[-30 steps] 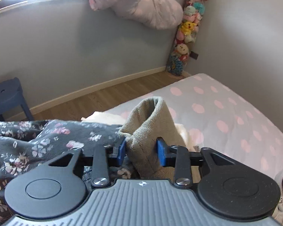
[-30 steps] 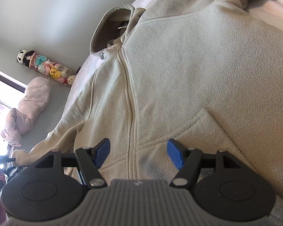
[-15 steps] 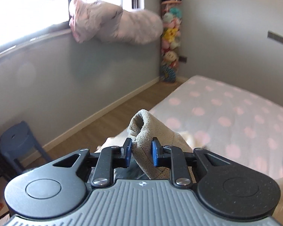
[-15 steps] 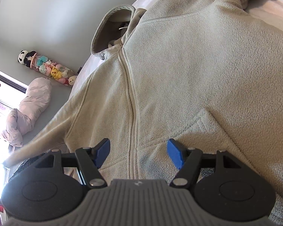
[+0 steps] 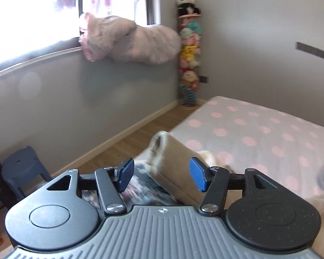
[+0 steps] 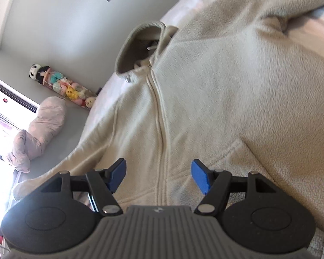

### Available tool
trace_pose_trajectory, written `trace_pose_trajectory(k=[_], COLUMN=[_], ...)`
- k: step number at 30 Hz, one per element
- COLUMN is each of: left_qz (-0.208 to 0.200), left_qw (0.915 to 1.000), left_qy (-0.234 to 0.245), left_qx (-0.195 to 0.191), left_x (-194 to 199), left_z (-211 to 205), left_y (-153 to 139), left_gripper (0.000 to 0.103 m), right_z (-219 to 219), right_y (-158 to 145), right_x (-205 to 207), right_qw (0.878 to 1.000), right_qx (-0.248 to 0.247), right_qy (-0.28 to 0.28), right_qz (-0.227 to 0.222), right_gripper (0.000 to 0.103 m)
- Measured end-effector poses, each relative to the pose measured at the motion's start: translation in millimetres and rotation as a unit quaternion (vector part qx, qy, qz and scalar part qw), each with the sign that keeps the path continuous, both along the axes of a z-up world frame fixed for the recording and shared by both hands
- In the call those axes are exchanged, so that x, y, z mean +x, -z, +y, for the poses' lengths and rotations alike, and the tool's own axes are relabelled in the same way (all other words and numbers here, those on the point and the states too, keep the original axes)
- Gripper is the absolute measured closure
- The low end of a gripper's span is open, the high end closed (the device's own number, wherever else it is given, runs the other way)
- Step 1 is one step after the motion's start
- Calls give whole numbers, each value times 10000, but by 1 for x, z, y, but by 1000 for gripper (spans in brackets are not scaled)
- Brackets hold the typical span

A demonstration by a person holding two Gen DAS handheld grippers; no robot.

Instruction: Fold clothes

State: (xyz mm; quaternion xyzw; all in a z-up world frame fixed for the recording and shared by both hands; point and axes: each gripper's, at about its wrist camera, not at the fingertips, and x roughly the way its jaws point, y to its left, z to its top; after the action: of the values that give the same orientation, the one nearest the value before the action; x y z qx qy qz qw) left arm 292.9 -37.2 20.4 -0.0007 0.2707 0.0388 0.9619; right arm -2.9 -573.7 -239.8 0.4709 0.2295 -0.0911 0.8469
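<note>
A cream fleece jacket (image 6: 216, 90) lies flat on its back, zipped up the front. Its collar (image 6: 138, 49) stands open at the top. One sleeve (image 5: 172, 161) looks blurry, its open cuff up in the air.

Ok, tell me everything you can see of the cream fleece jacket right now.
The cream fleece jacket lies spread front-up on the bed, zipped closed. It looks like soft, nubby fleece with a darker beige stand-up collar, a centre zipper and a slanted pocket seam. One sleeve trails left. The right tongs hover open over the hem.
</note>
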Motion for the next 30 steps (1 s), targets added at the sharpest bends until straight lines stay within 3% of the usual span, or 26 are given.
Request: trace_pose_trajectory(k=[2,4,5,8,14,19,22,27,30], left_qz=[155,368,439,498,481,436,496,833,820], left_qw=[9990,9947,9915,9813,9592,9444,9301,9175,9120], left_qy=[357,810,1039,1565,2169,2615,2877,3078,3265], left_qx=[-232,-515,-651,-1002,-1746,-1945,-2228,-2376,-2342], left_x=[-23,-47,-60,-100,-169,-210,-229,-245,-239], left_z=[-11,-25,-32,-52,-72,-107,-124,-146,-157], left_y=[3,8,11,16,15,15,16,17,12], left_gripper=[48,48,48,48,48,48,48,43,43], right_z=[1,3,4,5,-2,-6,-2,30,44], right_y=[-12,-30,-40,-76,-148,-180,-193,-195,-192], right_x=[-7,-17,-23,-51,-145,-206,-197,-143,-116], right_qw=[10000,9999,9998,9989,9925,9890,9871,9889,9877], right_qx=[9,-6,-24,-188,-1040,-1355,-1513,-1375,-1439], right_qy=[30,3,-24,-92,19,199,191,-173,-403], right_qz=[-93,-166,-205,-421,-643,-564,-488,-537,-459], right_gripper=[37,52,54,55,55,53,53,53,52])
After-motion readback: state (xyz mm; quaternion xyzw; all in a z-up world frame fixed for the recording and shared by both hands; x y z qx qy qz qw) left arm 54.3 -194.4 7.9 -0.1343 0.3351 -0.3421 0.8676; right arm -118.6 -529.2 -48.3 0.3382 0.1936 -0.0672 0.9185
